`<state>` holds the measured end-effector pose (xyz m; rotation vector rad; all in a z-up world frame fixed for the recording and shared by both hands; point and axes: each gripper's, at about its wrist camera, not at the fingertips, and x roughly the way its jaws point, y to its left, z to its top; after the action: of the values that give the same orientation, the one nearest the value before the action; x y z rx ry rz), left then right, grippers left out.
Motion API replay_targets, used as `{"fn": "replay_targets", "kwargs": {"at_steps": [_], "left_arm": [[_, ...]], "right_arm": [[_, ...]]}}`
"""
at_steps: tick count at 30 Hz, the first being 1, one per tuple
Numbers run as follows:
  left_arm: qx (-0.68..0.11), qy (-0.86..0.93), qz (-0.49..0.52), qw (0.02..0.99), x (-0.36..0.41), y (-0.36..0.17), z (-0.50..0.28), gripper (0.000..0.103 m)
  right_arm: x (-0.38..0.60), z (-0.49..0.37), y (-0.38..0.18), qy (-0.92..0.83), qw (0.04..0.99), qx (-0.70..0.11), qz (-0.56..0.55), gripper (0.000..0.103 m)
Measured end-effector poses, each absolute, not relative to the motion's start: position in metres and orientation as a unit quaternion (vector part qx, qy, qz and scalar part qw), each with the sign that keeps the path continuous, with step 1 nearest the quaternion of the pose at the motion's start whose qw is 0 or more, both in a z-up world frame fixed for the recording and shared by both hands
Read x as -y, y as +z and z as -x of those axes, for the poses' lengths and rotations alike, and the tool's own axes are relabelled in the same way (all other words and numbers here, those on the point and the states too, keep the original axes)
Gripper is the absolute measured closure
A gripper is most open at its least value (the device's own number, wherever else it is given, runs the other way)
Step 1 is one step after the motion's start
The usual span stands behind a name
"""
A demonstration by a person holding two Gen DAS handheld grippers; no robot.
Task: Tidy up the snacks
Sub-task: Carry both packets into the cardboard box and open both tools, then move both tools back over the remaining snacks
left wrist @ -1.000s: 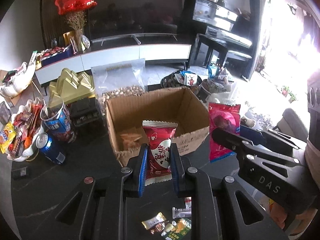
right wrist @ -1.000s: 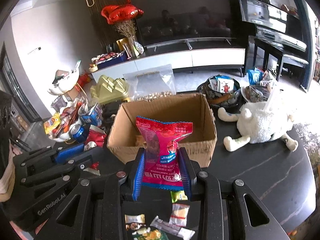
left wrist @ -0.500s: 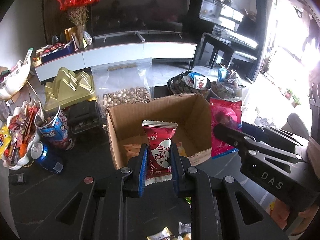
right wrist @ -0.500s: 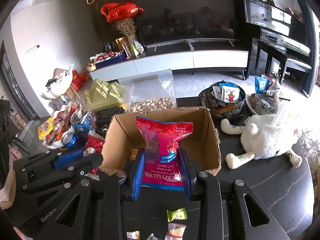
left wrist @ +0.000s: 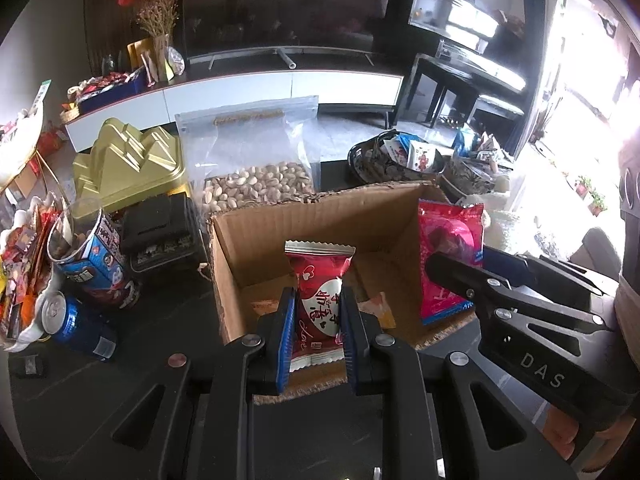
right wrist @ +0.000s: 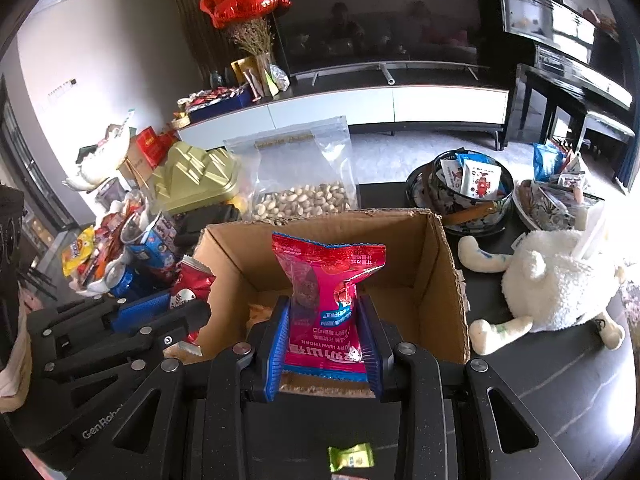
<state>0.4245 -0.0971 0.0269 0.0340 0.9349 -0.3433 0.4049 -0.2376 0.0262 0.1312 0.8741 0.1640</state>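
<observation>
An open cardboard box (left wrist: pixel 256 240) (right wrist: pixel 444 280) stands on the dark table, with a few snack packets on its floor. My left gripper (left wrist: pixel 318 312) is shut on a dark red snack packet (left wrist: pixel 320 292) with a white heart, held over the box's near edge. My right gripper (right wrist: pixel 324 320) is shut on a pink hawthorn snack packet (right wrist: pixel 328 280), also held over the box's near edge. The pink packet also shows in the left wrist view (left wrist: pixel 448 264), at the box's right side. A small green candy (right wrist: pixel 352 456) lies on the table below the right gripper.
Behind the box are a clear bag of pistachios (left wrist: pixel 256 160), a gold tin (left wrist: pixel 132 164) and a black box (left wrist: pixel 164 228). A blue cup (left wrist: pixel 88 256), a blue can (left wrist: pixel 76 324) and a snack basket are left. A white plush toy (right wrist: pixel 552 284) and snack bowls (right wrist: pixel 468 188) are right.
Both grippers have moved forward with their packets, from above the loose candies on the table to over the box's near edge. Both stay shut.
</observation>
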Motion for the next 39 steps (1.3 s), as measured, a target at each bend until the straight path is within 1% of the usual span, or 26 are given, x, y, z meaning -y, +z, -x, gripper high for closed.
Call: {"fn": "replay_targets", "kwargs": {"at_steps": [9,10,11,12,13,14,15,39], "left_arm": [[-0.455,-0.163,-0.016,0.876,0.101,0.017,-0.435,0.08],[-0.452,-0.16,-0.018,0.877,0.102,0.017,-0.434,0.078],[-0.449,-0.159,-0.02,0.879,0.102,0.018,-0.434,0.073],[-0.445,-0.158,-0.021,0.881,0.101,0.019,-0.433,0.066],[-0.442,-0.153,-0.026,0.883,0.101,0.021,-0.431,0.063],[-0.44,-0.151,-0.029,0.885,0.099,0.021,-0.43,0.062],[-0.435,-0.148,-0.032,0.887,0.098,0.022,-0.427,0.062],[-0.408,-0.165,-0.019,0.898,0.083,0.048,-0.318,0.062]], "right_arm": [[0.238,-0.413,0.016,0.082,0.897,-0.43,-0.062,0.069],[0.239,-0.414,0.016,0.081,0.898,-0.429,-0.061,0.069],[0.239,-0.414,0.016,0.08,0.899,-0.427,-0.059,0.068],[0.239,-0.414,0.016,0.077,0.899,-0.427,-0.056,0.064],[0.24,-0.413,0.016,0.074,0.9,-0.425,-0.055,0.061],[0.24,-0.411,0.017,0.071,0.902,-0.422,-0.055,0.055],[0.241,-0.409,0.018,0.069,0.904,-0.419,-0.054,0.053],[0.237,-0.305,0.04,0.086,0.916,-0.389,-0.04,0.053]]}}
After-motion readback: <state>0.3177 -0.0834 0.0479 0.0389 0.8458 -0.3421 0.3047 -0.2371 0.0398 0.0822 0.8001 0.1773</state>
